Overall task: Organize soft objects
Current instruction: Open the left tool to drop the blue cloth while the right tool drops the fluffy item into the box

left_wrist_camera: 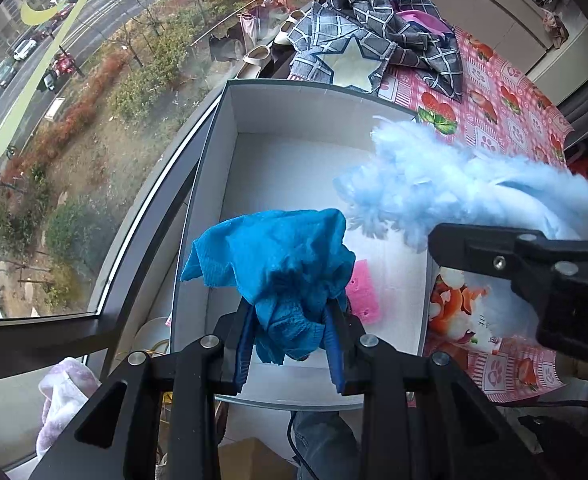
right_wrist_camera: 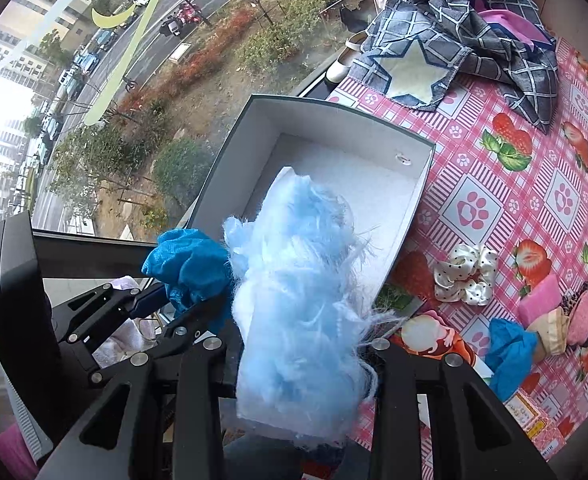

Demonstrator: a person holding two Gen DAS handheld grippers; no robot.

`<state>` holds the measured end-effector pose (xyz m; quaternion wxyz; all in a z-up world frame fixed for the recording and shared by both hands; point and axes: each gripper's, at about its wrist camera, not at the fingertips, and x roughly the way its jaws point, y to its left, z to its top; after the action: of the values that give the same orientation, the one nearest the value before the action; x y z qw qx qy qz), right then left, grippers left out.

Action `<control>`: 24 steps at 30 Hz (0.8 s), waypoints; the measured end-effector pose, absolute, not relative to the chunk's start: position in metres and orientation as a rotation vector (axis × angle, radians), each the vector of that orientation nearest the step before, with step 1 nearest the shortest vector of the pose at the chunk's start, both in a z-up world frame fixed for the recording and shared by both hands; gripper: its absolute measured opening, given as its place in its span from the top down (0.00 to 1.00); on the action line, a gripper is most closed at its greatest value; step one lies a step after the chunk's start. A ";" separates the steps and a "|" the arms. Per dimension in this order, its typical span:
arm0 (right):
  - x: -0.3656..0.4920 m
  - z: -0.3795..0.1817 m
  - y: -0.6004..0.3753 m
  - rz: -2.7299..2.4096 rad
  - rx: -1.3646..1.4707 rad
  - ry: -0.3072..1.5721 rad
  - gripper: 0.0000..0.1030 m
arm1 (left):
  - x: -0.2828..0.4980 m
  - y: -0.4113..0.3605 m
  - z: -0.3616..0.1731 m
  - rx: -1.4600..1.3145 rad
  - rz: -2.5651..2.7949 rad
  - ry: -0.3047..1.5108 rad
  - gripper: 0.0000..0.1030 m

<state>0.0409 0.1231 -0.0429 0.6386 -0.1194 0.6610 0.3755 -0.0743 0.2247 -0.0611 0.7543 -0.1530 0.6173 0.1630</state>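
Note:
My left gripper [left_wrist_camera: 290, 344] is shut on a crumpled blue cloth [left_wrist_camera: 278, 256] and holds it over the near end of an open white box [left_wrist_camera: 230, 112]. A pink sponge [left_wrist_camera: 362, 292] lies inside the box. My right gripper [right_wrist_camera: 306, 364] is shut on a fluffy light-blue bundle [right_wrist_camera: 298, 292], held above the box [right_wrist_camera: 418, 200]; its fingertips are hidden by the fluff. The bundle shows in the left wrist view [left_wrist_camera: 446, 188] over the box's right wall. The blue cloth [right_wrist_camera: 190, 268] and the left gripper [right_wrist_camera: 174, 312] show in the right wrist view, left of the bundle.
The box sits on a pink strawberry-print tablecloth [right_wrist_camera: 514, 184] beside a large window [left_wrist_camera: 94, 120]. A grey checked cloth with a star [right_wrist_camera: 454, 40] lies beyond the box. A polka-dot scrunchie [right_wrist_camera: 466, 268], another blue cloth [right_wrist_camera: 510, 356], a pink sponge [right_wrist_camera: 542, 296] and plush items lie to the right.

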 end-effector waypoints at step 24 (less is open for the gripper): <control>0.065 -0.021 0.075 0.764 -0.108 1.492 0.01 | -0.063 0.210 -0.041 -0.346 0.288 1.289 0.00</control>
<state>0.0653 0.0750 -0.0207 0.6675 -0.0478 0.6614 0.3388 -0.0626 0.2101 -0.0409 0.7759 -0.1598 0.5956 0.1333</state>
